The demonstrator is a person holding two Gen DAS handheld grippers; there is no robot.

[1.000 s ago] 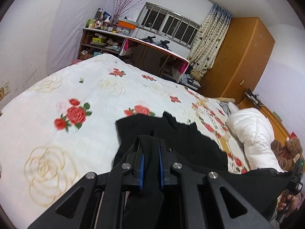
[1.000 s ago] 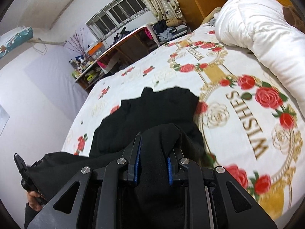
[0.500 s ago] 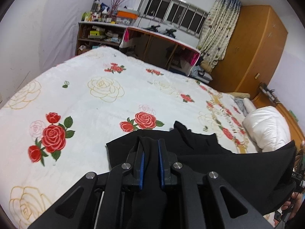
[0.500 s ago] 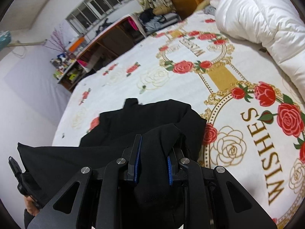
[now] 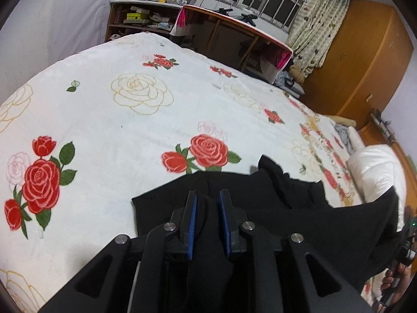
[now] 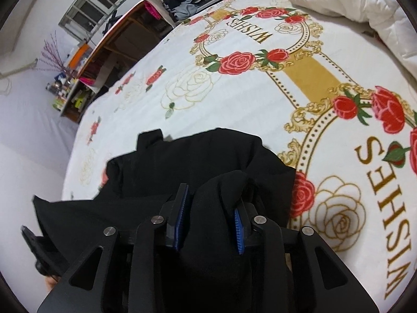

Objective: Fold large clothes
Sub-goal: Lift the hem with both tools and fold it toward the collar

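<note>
**A:** What were the claws doing at that point?

**B:** The left claw (image 5: 208,208) had black cloth running up between its blue pads, and its jaws had just been easing apart, so the pads stood a little off the fabric rather than pinching it. The right claw (image 6: 211,217) was much the same: a bunched fold of the black garment (image 6: 203,161) sat between its jaws, which had just been opening, with a visible gap beside the cloth. I'd call both of them parted and letting go, not gripping.

**A:** And where was the garment?

**B:** On the bed (image 5: 125,120), on the rose-printed cover. The far part lay flat on the cover; the near edge, carried by the two claws, was draped over that lower layer, with a span of cloth hanging between them.

**A:** So how far along was the folding?

**B:** By my reading, one fold was just being laid down: the near edge brought over the rest. It wasn't tidy yet; the top layer was humped at the right claw, and a corner poked out at the far side. Smoothing and at least another fold seemed left. The white duvet (image 6: 351,2) lay well apart, out of the way.
</note>
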